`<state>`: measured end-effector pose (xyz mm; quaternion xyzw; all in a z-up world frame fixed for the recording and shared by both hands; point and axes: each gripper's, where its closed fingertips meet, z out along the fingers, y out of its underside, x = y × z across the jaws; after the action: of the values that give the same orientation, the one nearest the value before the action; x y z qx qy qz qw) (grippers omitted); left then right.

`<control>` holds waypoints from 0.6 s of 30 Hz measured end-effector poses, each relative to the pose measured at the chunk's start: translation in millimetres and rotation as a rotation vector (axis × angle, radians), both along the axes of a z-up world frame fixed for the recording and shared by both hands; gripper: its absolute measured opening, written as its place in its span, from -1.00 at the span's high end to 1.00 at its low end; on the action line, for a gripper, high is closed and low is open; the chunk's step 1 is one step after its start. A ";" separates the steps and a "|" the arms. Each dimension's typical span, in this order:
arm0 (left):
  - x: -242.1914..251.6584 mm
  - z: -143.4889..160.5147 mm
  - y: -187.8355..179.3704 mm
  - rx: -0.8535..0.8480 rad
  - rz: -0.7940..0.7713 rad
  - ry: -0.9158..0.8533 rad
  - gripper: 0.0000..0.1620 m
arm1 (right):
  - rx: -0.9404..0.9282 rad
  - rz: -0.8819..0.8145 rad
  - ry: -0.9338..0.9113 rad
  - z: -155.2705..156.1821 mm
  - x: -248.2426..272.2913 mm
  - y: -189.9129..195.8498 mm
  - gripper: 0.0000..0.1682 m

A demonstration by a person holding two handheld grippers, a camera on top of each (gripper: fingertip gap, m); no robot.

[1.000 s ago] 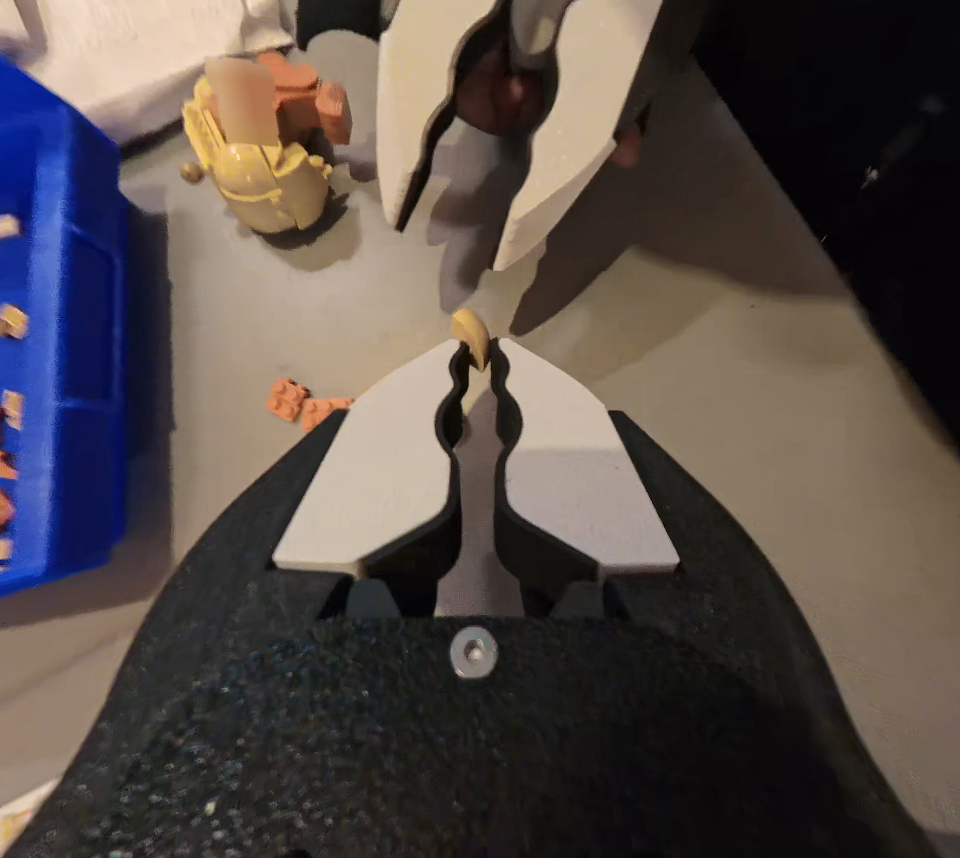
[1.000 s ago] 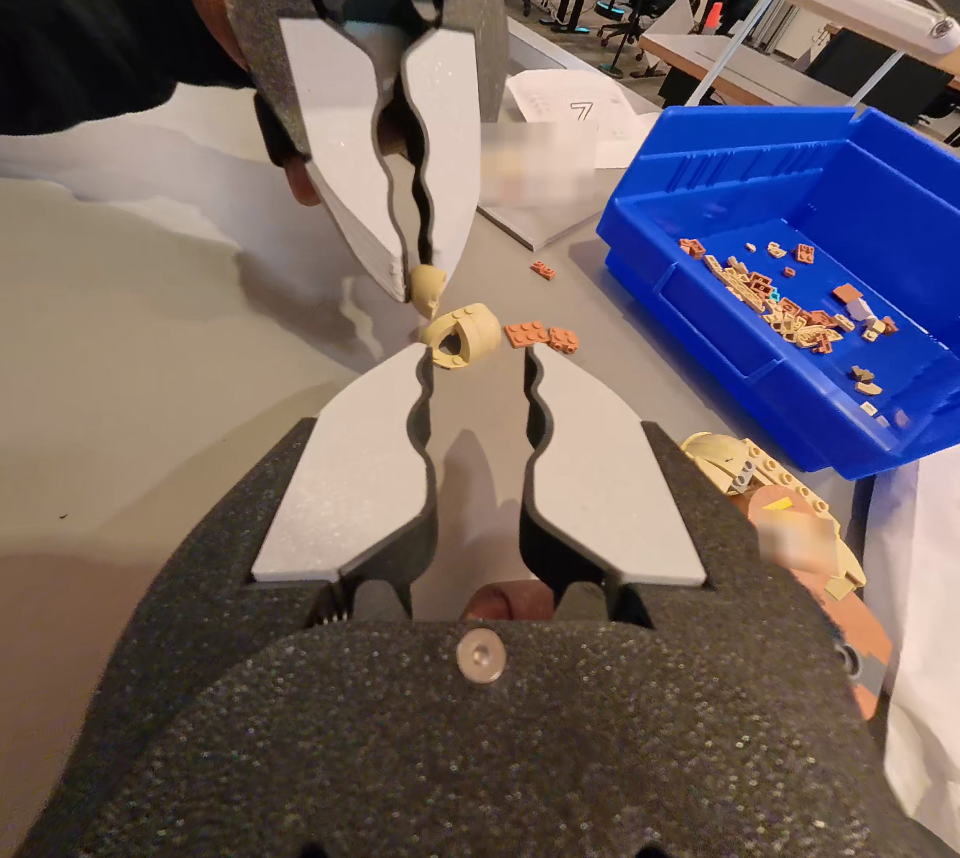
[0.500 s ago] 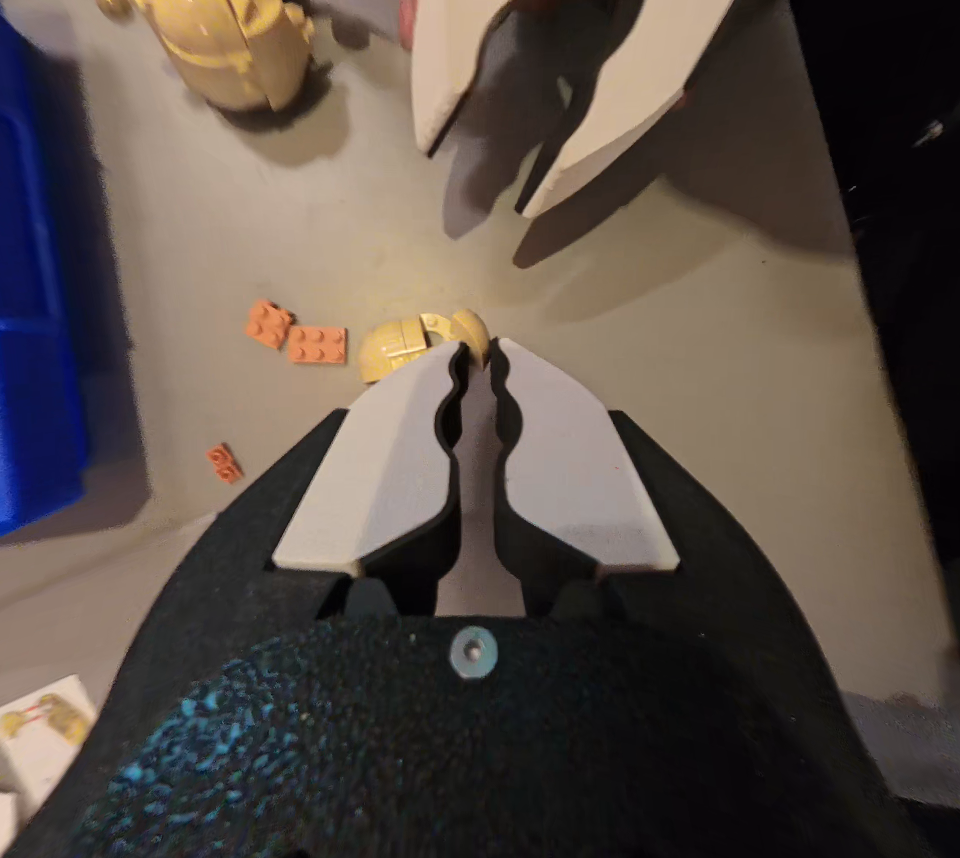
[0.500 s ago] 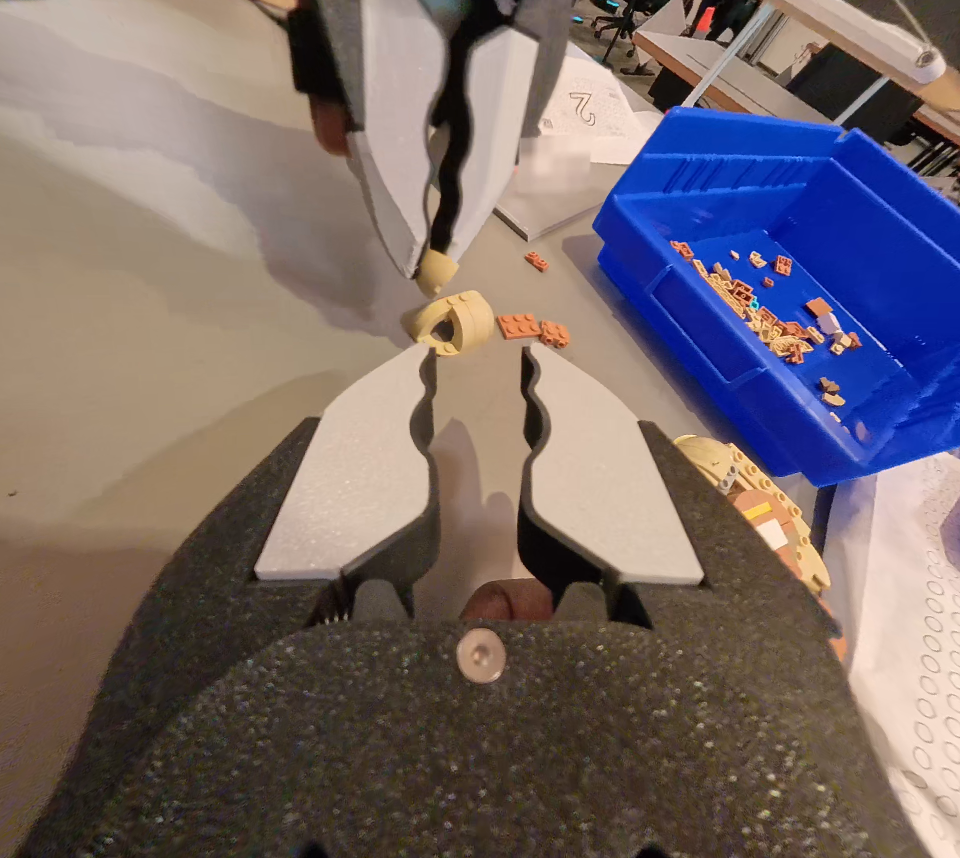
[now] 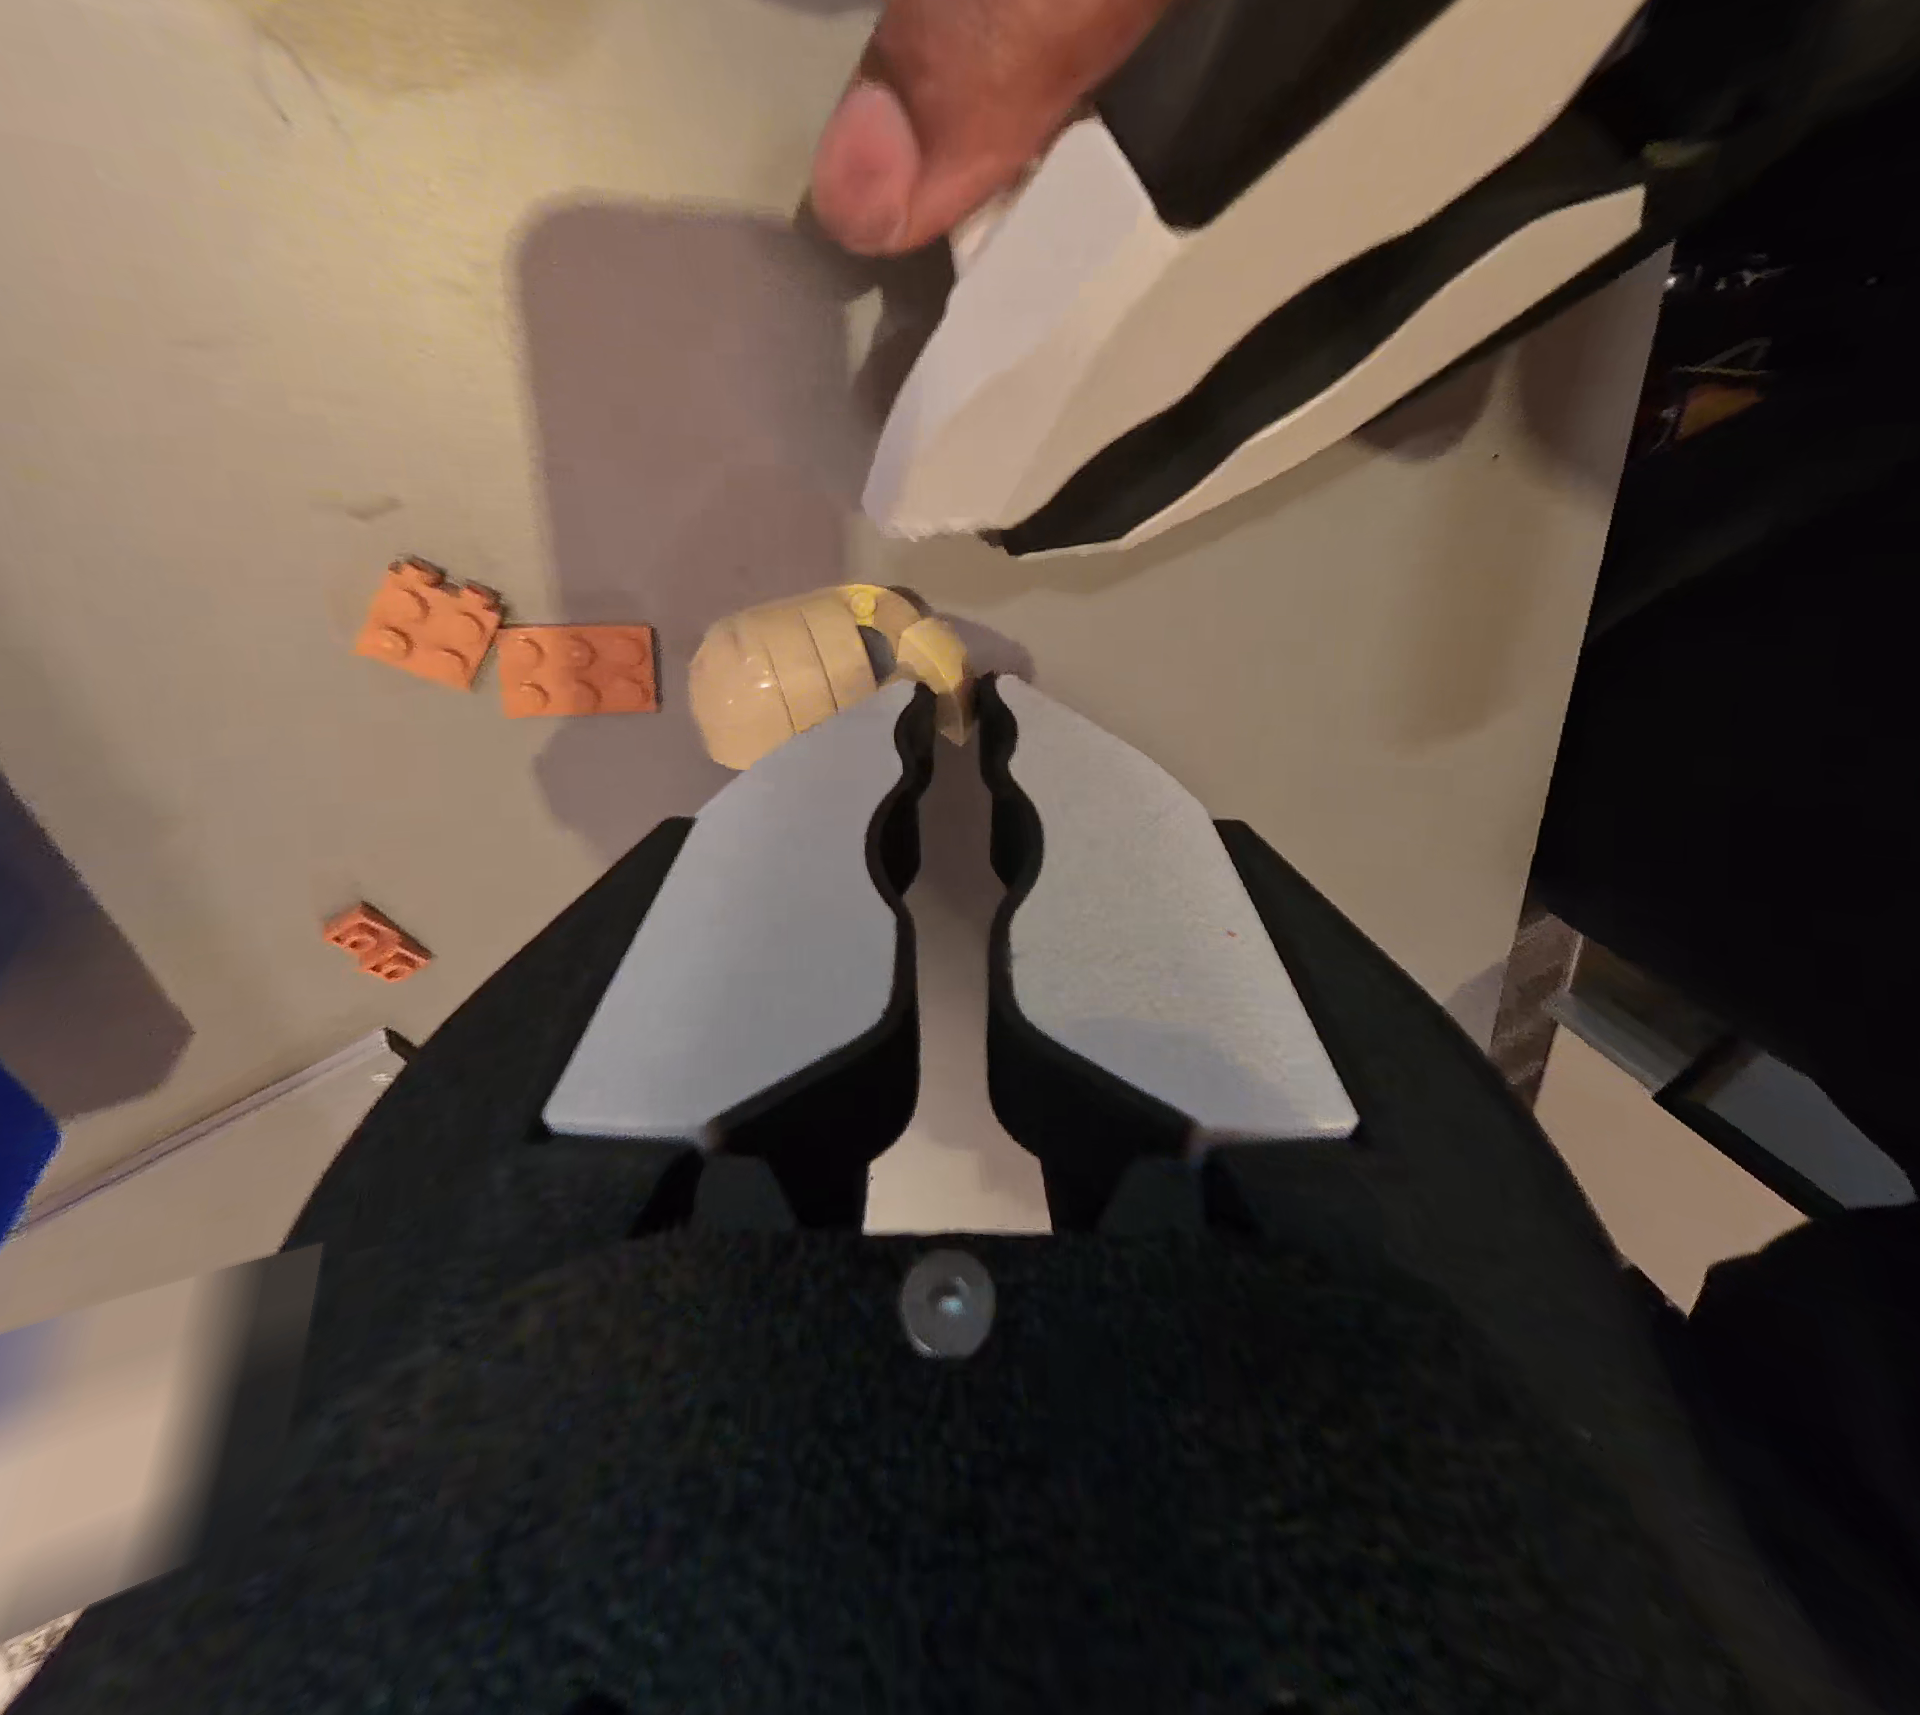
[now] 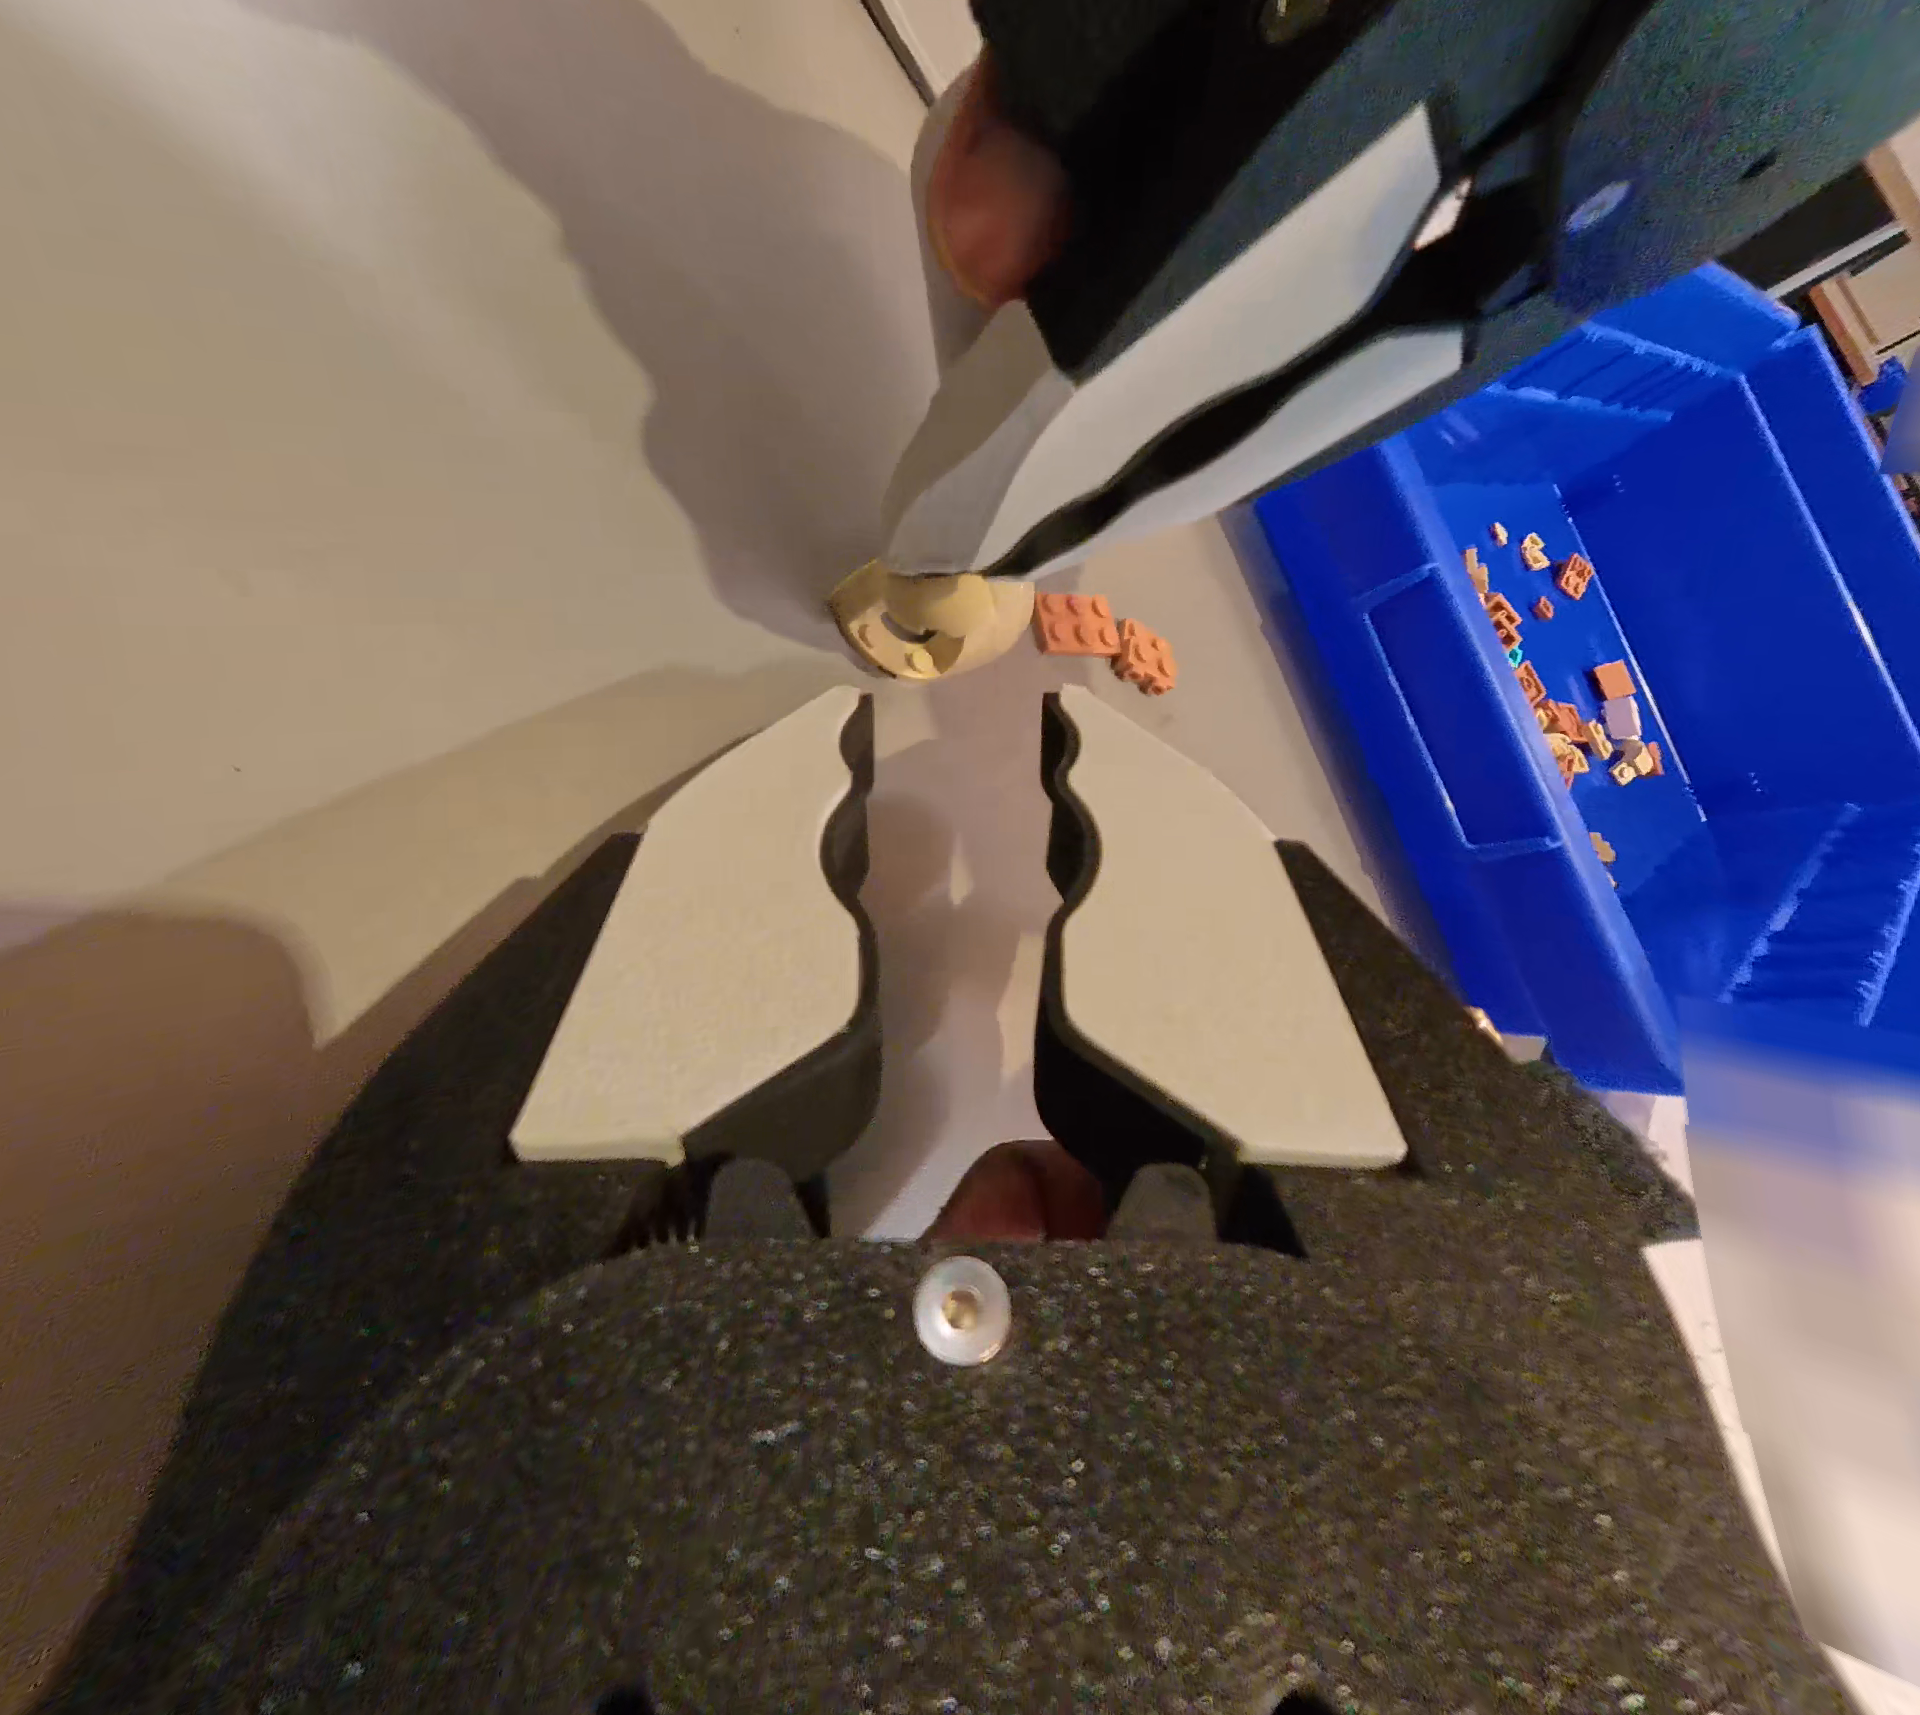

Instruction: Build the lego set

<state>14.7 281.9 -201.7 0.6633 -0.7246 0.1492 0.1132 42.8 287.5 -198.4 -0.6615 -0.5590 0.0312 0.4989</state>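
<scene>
My left gripper (image 5: 951,701) is shut on a small tan curved piece (image 5: 938,666) and holds it against a rounded tan lego assembly (image 5: 779,678) lying on the grey table. In the right wrist view the left gripper (image 6: 935,569) comes down from the upper right onto that assembly (image 6: 925,631). My right gripper (image 6: 956,709) is open and empty, with its tips just short of the assembly. It also shows in the left wrist view (image 5: 945,527), just beyond the assembly.
Two orange plates (image 5: 426,626) (image 5: 577,668) lie next to the assembly, and a smaller one (image 5: 376,943) lies nearer. A blue bin (image 6: 1455,834) with several loose pieces stands to the right. A booklet (image 5: 208,1135) lies at the lower left. The table edge (image 5: 1579,730) runs along the right.
My left gripper has come down with the small tan piece until it meets the tan assembly. Both grippers have closed in on the assembly, and the views have tilted.
</scene>
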 end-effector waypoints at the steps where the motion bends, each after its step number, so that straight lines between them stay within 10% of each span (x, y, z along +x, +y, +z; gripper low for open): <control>1: 0.0 -1.2 0.0 0.001 -0.001 0.010 0.90 | 0.007 0.000 -0.003 -0.1 -0.8 0.6 0.65; 18: 2.2 -7.2 1.4 0.047 0.022 0.086 0.90 | 0.017 -0.003 -0.057 -5.2 -14.6 5.6 0.82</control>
<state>16.9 283.3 -209.0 0.6795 -0.7150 0.1048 0.1270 28.2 293.1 -203.6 -0.6588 -0.5722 0.0068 0.4884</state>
